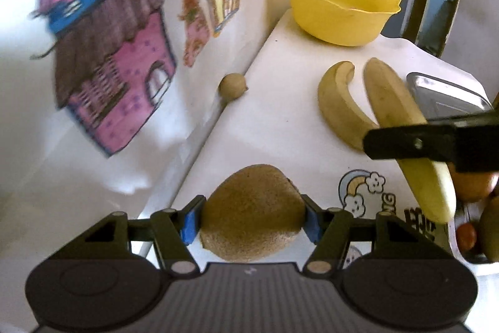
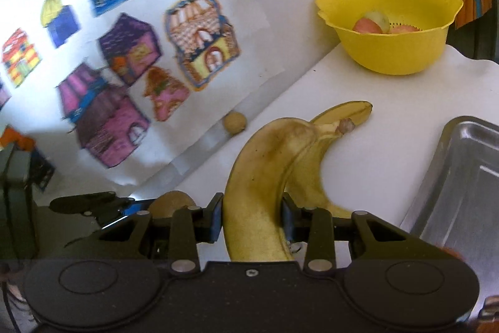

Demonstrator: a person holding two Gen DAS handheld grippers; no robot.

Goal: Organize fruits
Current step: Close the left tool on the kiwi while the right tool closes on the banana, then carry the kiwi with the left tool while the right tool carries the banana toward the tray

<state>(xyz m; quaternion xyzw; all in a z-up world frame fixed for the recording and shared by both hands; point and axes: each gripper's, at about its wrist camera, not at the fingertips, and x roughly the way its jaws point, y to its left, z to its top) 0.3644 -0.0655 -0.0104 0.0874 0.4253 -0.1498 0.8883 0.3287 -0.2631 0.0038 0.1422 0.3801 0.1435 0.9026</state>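
A kiwi [image 1: 252,211] is pinched between the blue pads of the left gripper [image 1: 251,216], sitting low over the white table [image 1: 280,120], right by the edge where it meets the wall [image 1: 93,177]. The wall is covered in house stickers [image 1: 112,74], kinda blurry in this view.

On the other side, a banana [image 2: 255,192] is clamped by the right gripper [image 2: 252,222], fingers pressed on both sides of its lower part. A second banana [image 2: 315,167] is joined to it at the stem, curving off to the right behind it. From the left camera the pair can be seen from the side, with the right gripper's black finger [image 1: 414,142] crossing the nearer one.

A small round brown fruit [image 1: 232,86] is parked against the wall, well apart from everything else. What kind can't be told.

A yellow bowl [image 2: 389,52] with a wavy rim is set at the far end of the table, and a couple of pinkish fruit pieces [image 2: 371,24] can be made out inside it. A metal tray [image 2: 461,177] is seen at the right, near the bananas. Some more fruit [image 1: 474,186], orange and reddish, is glimpsed at the far right edge of the left view, mostly cut off.
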